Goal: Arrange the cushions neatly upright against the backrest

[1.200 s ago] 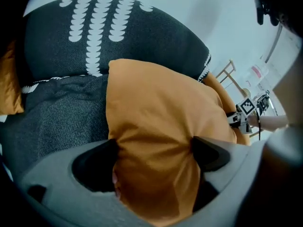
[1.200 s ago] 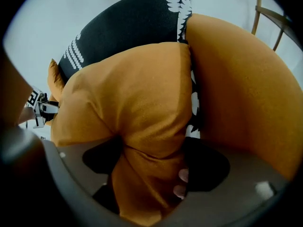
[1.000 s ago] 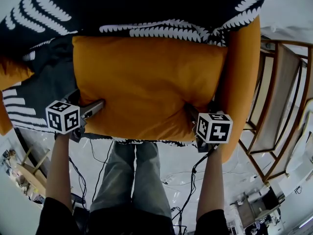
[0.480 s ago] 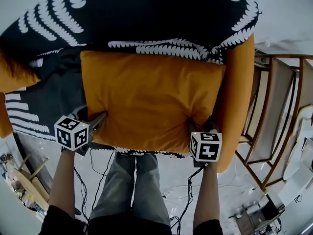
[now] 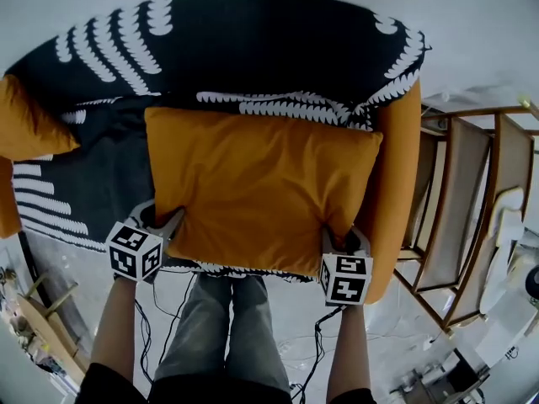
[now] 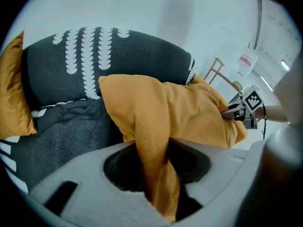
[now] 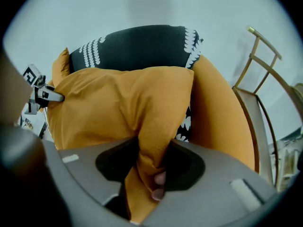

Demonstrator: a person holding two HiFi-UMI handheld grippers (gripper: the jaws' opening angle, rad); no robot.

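An orange cushion point(image 5: 261, 196) lies over the seat of a sofa with a black, white-patterned cover point(image 5: 253, 53). My left gripper point(image 5: 168, 225) is shut on the cushion's near left corner point(image 6: 156, 174), its jaws having just been closing on the fabric. My right gripper point(image 5: 341, 241) is shut on the near right corner point(image 7: 149, 169), its jaws likewise just closing on a fold of cloth. Both corners are raised off the seat. A second orange cushion point(image 5: 29, 129) leans at the sofa's left end. An orange armrest point(image 5: 396, 183) flanks the right side.
A wooden rack with slats point(image 5: 472, 217) stands right of the sofa. Cables point(image 5: 316, 352) trail on the floor by the person's legs point(image 5: 219, 326). The sofa's backrest point(image 7: 137, 44) rises behind the held cushion. Clutter point(image 5: 34, 326) sits at the lower left.
Both grippers have closed on the cushion's near corners and risen with them. The cushion's front edge has come up off the seat, and the view has drawn back from the sofa.
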